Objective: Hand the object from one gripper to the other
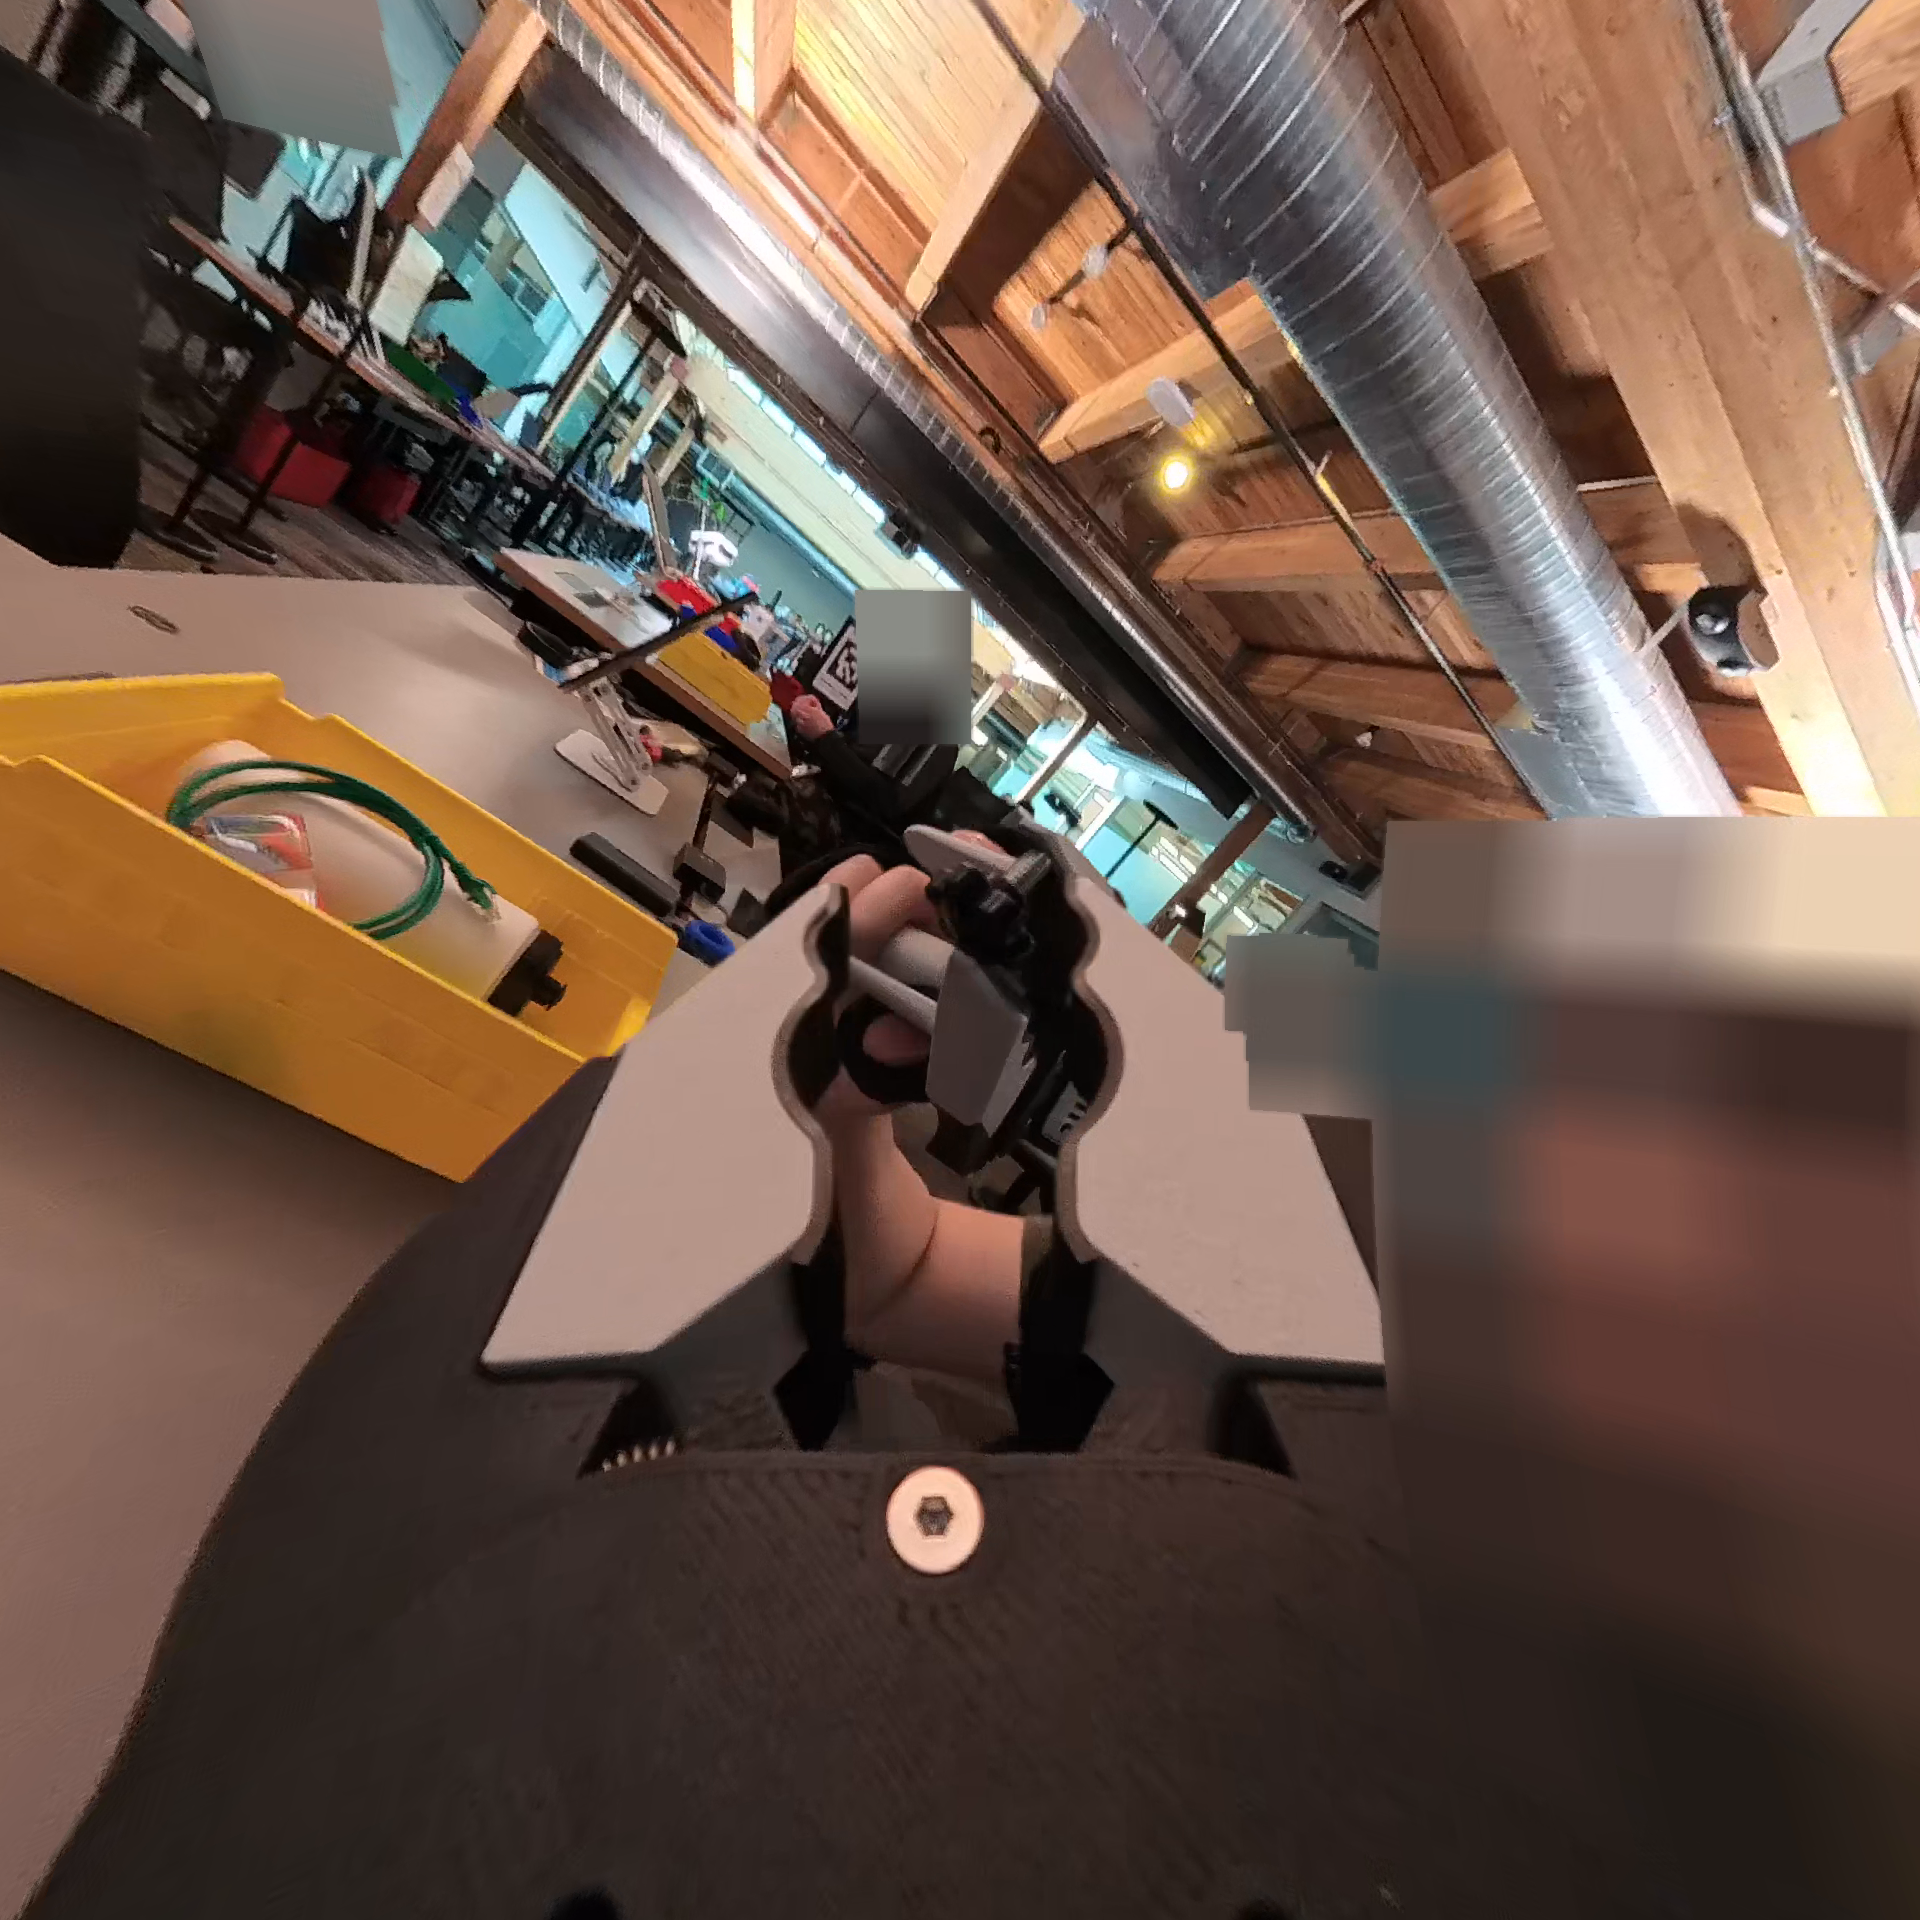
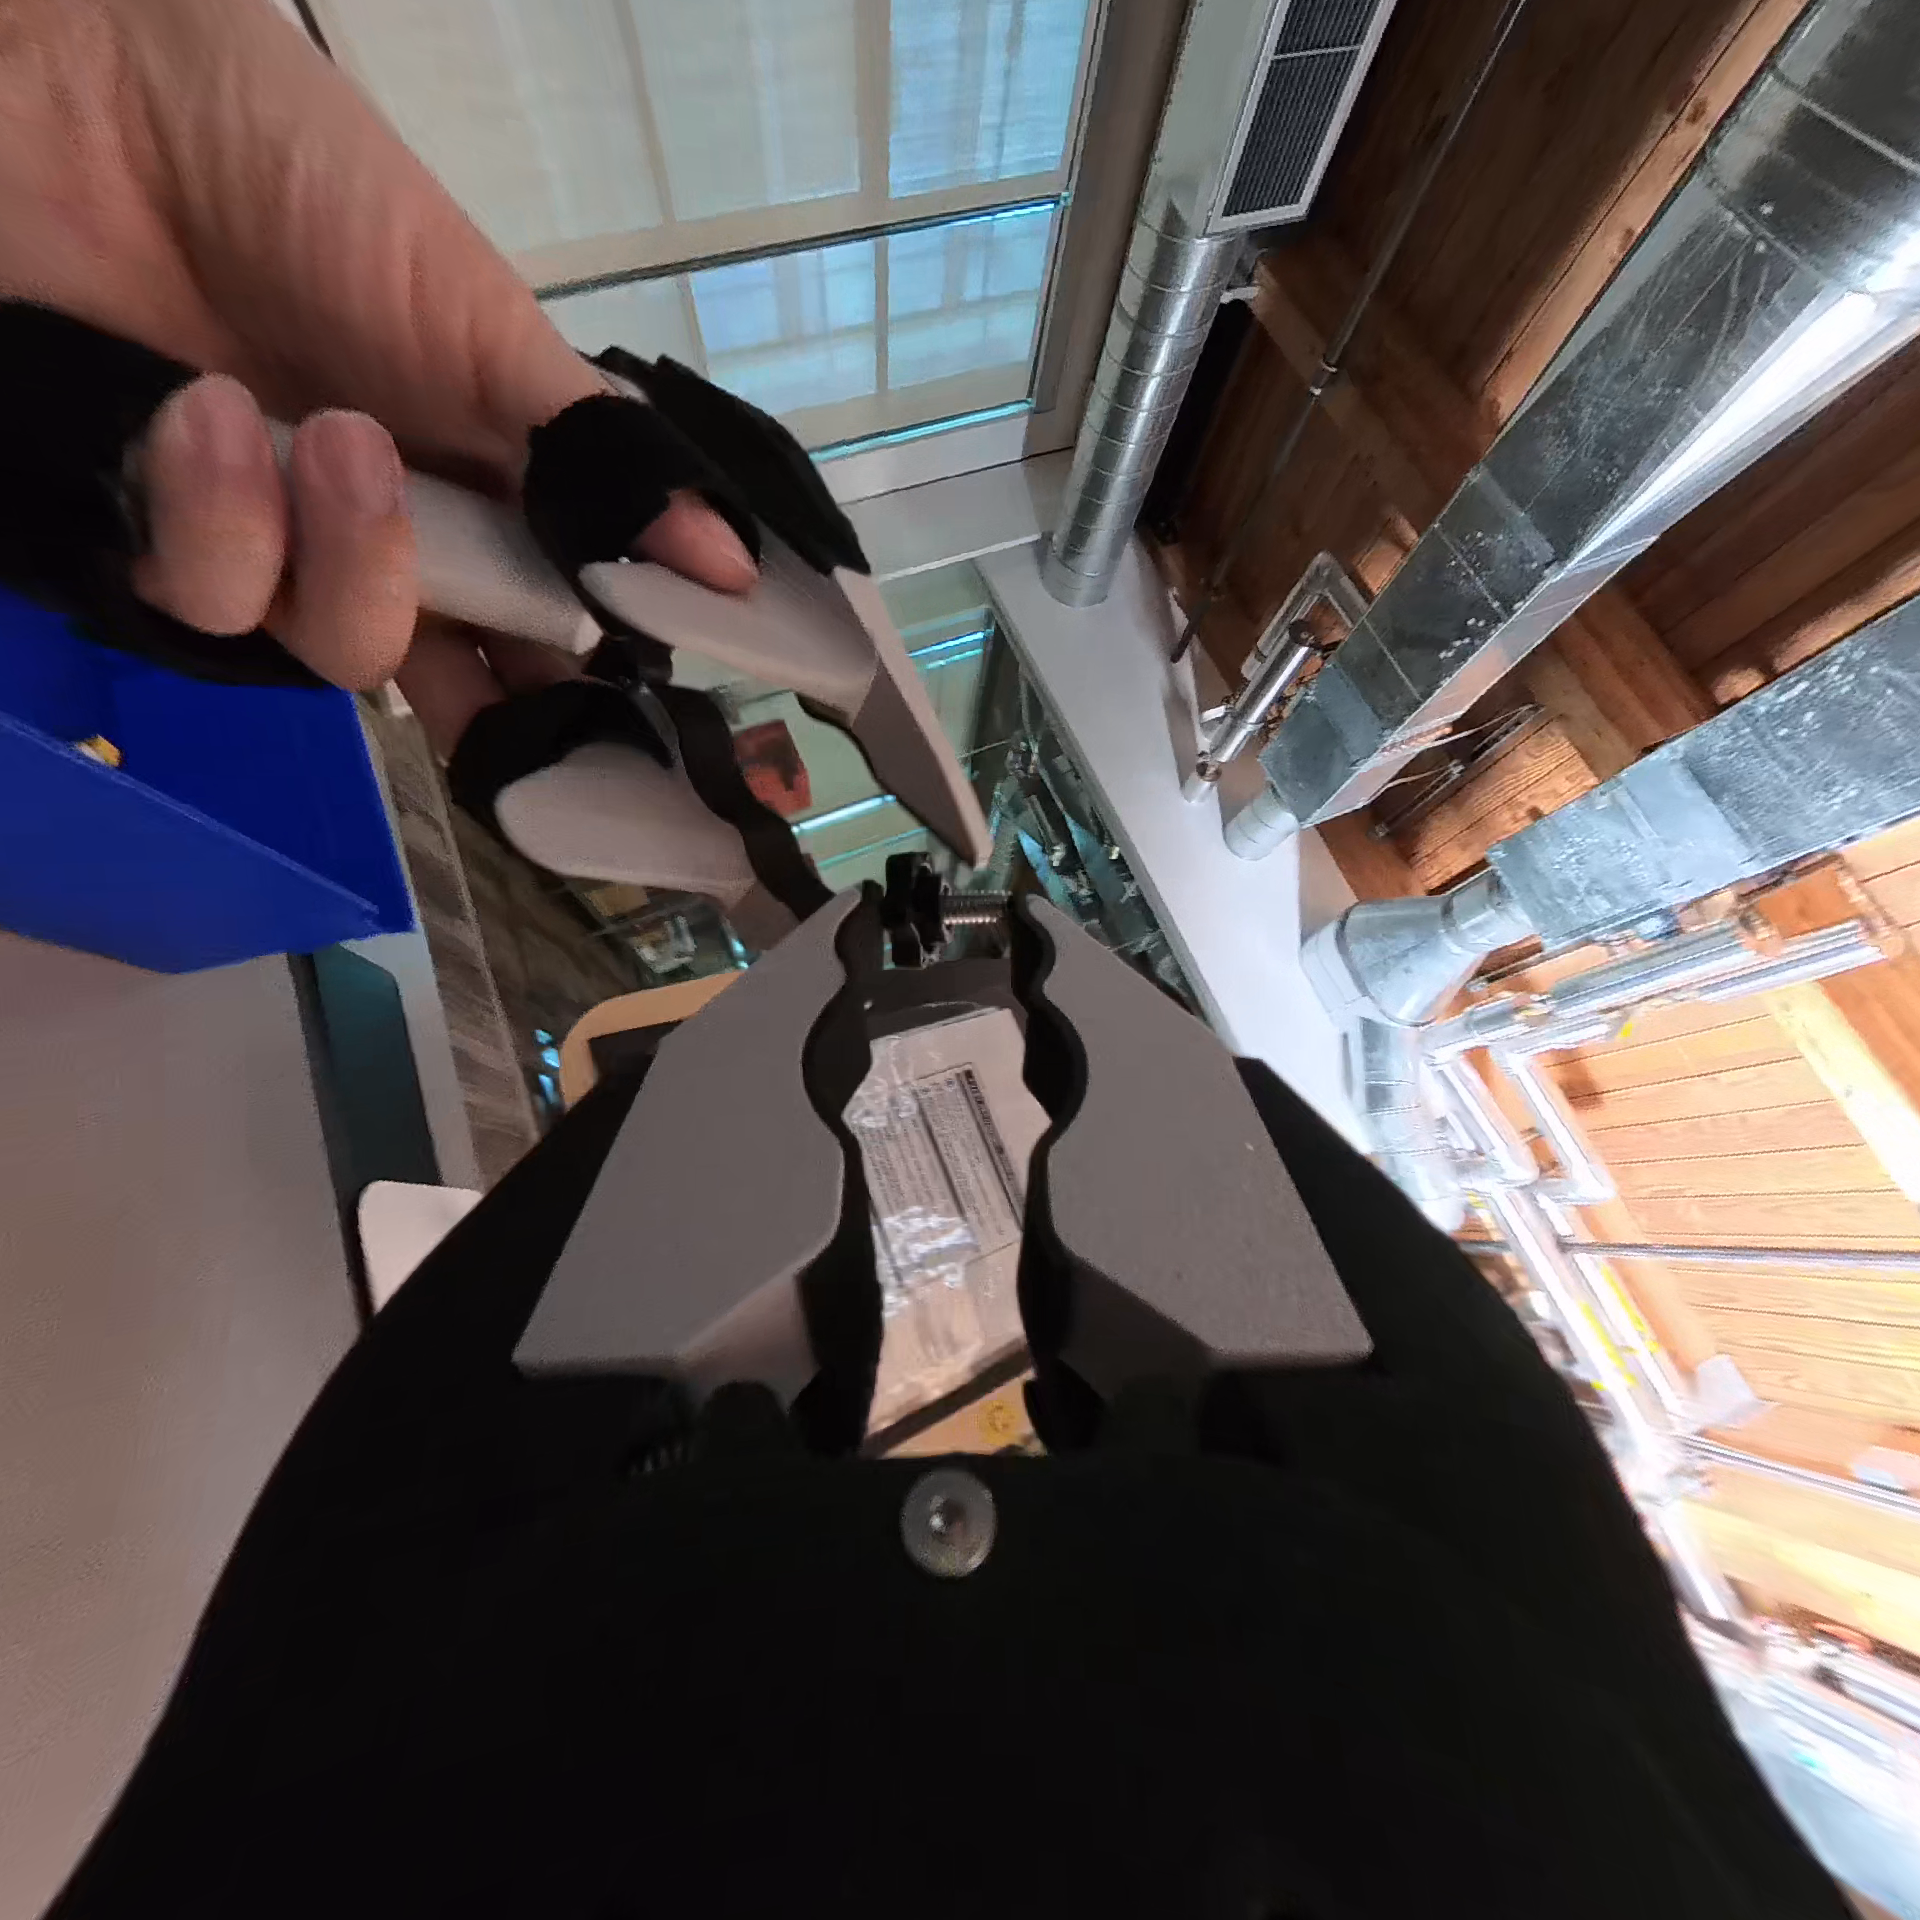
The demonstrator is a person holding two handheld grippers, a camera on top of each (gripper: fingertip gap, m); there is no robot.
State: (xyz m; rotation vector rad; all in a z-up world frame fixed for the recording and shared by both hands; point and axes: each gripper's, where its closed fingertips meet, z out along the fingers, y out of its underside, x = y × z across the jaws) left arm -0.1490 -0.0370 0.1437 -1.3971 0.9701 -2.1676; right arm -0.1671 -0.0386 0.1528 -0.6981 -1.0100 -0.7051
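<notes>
Right gripper (image 2: 935, 914) clamped on object (image 2: 935, 1122), held up in air above table (image 1: 156, 1351); knob and screw stick out past its tips. Left gripper (image 1: 951, 935) in gloved hand (image 2: 260, 312), jaws apart, one fingertip just beside screw, no grip. Open room above and around the meeting point. Yellow bin (image 1: 312, 1039) near table edge on left side, blue bin (image 2: 187, 831) close behind left hand. Count: two grippers, one object, two bins; yellow one holds one white roll (image 1: 384, 862), one green cable (image 1: 416, 883).
</notes>
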